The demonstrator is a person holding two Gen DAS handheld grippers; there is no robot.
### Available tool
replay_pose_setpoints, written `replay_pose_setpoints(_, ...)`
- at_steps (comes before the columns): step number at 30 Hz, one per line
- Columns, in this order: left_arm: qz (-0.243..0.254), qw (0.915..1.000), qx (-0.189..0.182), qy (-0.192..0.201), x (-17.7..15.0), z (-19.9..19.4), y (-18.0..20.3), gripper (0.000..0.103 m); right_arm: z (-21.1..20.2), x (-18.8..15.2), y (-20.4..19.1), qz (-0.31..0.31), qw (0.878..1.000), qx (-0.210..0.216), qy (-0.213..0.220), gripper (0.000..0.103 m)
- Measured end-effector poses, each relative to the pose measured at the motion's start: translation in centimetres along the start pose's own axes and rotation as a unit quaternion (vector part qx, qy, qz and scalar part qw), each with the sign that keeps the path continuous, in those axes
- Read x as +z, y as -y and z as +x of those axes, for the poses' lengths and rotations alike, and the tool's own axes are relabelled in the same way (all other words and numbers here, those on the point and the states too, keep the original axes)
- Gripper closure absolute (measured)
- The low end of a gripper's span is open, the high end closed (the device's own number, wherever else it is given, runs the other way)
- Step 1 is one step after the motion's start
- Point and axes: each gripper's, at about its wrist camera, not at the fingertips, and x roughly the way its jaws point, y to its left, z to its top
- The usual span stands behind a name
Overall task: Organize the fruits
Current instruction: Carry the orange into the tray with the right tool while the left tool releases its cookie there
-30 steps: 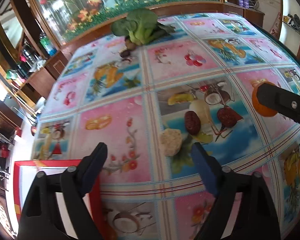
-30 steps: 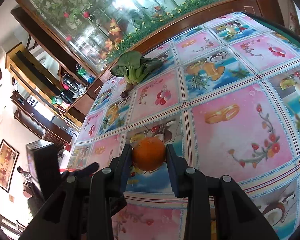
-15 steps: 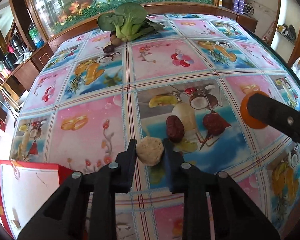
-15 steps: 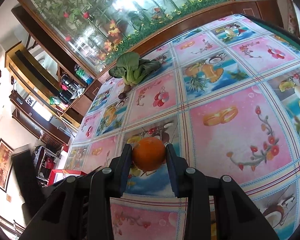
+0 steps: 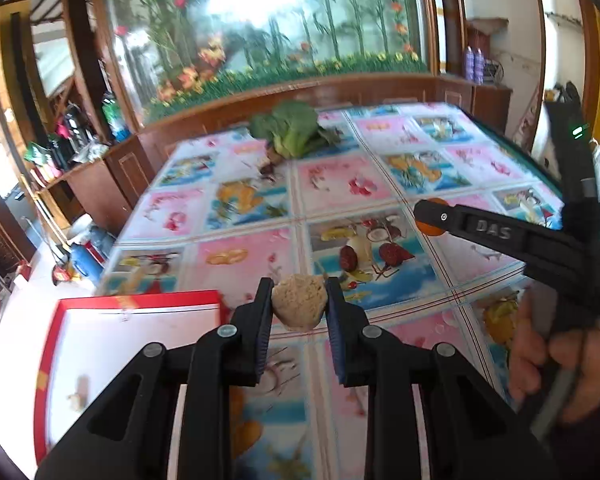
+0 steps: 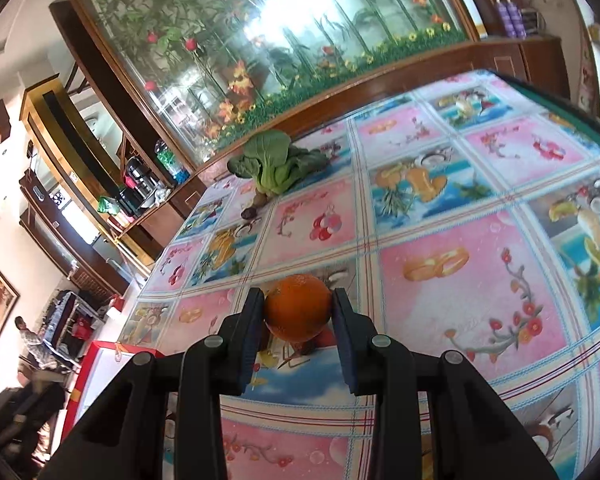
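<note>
My left gripper (image 5: 299, 307) is shut on a pale beige lumpy fruit (image 5: 299, 305) and holds it above the table, next to the red-rimmed white box (image 5: 136, 336) at the lower left. My right gripper (image 6: 298, 314) is shut on an orange (image 6: 298, 307), held above the table; it also shows in the left wrist view (image 5: 430, 229) at the right. Two dark red dates (image 5: 349, 257) lie on the fruit-print tablecloth (image 5: 340, 184). The box corner shows in the right wrist view (image 6: 100, 364).
A green leafy vegetable (image 5: 292, 130) lies at the table's far edge with small dark fruits (image 5: 268, 166) beside it; it also shows in the right wrist view (image 6: 276, 164). A wooden cabinet with a flower mural (image 5: 260, 40) stands behind the table.
My left gripper closed on the beige fruit, lifted it off the table and tilted up toward the box. My right gripper kept hold of the orange and barely moved.
</note>
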Motion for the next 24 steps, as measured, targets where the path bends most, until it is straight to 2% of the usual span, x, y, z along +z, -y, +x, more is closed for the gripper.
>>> replay_pose_setpoints(5, -0.023, 0.9989, 0.014, 0.04, -1.0, -4.4, -2.3, 0.076, -0.3, -0.5, -0.5, -0.02, 0.999, -0.022, 0.016, 0.07)
replay_pose_setpoints(13, -0.047, 0.9954, 0.037, 0.075, -2.3, -8.2, -5.8, 0.076, -1.4, -1.7, -1.9, -0.037, 0.998, -0.034, 0.027, 0.07)
replay_pose_setpoints(18, -0.064, 0.9934, 0.047, 0.083, -3.3, -8.9, -7.8, 0.076, -3.2, -3.4, -3.9, -0.043, 0.998, -0.013, 0.034, 0.07)
replay_pose_setpoints(24, -0.081, 0.9918, 0.06, 0.079, -4.9, -9.0, -10.3, 0.076, -3.2, -5.6, -9.4, -0.085, 0.995, 0.044, -0.001, 0.07)
